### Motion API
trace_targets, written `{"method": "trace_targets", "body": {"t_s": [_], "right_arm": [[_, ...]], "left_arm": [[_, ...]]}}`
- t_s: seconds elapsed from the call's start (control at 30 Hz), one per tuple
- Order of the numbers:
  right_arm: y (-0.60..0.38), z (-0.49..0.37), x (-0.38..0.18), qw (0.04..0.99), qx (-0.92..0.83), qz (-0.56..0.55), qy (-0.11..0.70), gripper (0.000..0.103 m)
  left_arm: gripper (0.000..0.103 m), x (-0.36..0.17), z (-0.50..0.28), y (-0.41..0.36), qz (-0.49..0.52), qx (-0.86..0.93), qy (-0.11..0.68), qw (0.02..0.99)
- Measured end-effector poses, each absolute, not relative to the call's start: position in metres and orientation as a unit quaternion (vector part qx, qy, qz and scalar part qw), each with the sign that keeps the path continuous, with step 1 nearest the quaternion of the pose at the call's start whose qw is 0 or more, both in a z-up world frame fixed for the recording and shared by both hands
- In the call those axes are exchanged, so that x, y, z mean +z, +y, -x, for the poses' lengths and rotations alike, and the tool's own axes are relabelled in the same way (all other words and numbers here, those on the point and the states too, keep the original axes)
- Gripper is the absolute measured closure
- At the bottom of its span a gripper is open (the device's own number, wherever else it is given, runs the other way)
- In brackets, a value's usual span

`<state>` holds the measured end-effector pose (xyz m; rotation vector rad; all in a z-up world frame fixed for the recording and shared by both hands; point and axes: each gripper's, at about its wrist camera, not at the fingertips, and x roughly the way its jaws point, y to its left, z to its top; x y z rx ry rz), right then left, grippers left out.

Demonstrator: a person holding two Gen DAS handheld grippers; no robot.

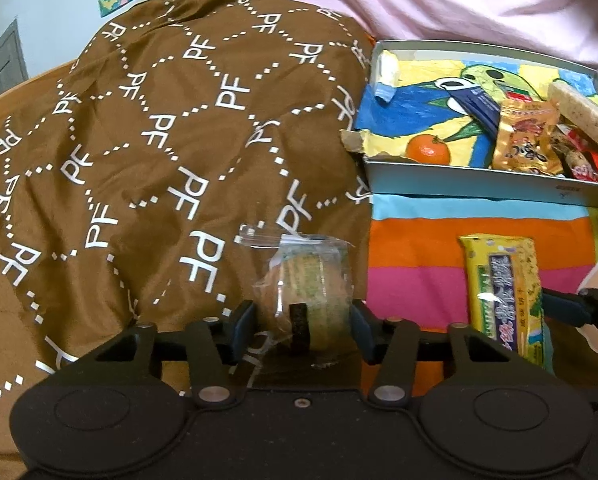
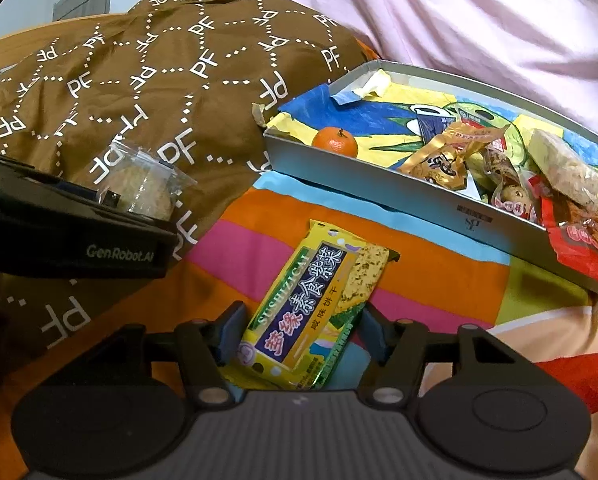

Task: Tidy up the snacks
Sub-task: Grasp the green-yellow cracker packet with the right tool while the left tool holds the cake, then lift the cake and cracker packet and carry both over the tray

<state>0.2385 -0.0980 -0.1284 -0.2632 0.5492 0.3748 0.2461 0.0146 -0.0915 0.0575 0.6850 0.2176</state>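
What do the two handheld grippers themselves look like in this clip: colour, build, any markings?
Both are matte black. The left gripper and right gripper each have dark blue pads on black linkage arms with silver pivot pins, above two round black housings. The left gripper's body, seen from the right wrist view, carries white "GenRobot.AI" lettering. No cables show.

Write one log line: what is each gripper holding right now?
left gripper: shut on clear-wrapped cake | right gripper: shut on yellow cracker pack | tray: holds orange, snacks

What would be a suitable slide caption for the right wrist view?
Right tool straddling a yellow cracker packet on striped cloth, before a snack-filled tray.
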Motion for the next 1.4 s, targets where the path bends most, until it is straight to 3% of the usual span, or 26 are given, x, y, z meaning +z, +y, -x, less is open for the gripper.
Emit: {"method": "trace_targets", "body": {"t_s": [0.3, 1.1, 1.4], "right_arm": [[-0.097, -0.229, -0.122, 0.938, 0.175, 0.182, 0.235, 0.055], [-0.113, -0.193, -0.117, 0.927, 0.187, 0.252, 0.208, 0.06], [-0.113, -0.175, -0.106, 0.932, 0.179, 0.275, 0.157, 0.06]], "left_arm": [[0.058, -0.088, -0.242, 0.004, -0.04, 0.101, 0.34, 0.934], [0.058, -0.058, -0.214, -0.006, 0.003, 0.115, 0.313, 0.943], [0.058, -0.043, -0.214, -0.007, 0.014, 0.109, 0.293, 0.95]]}}
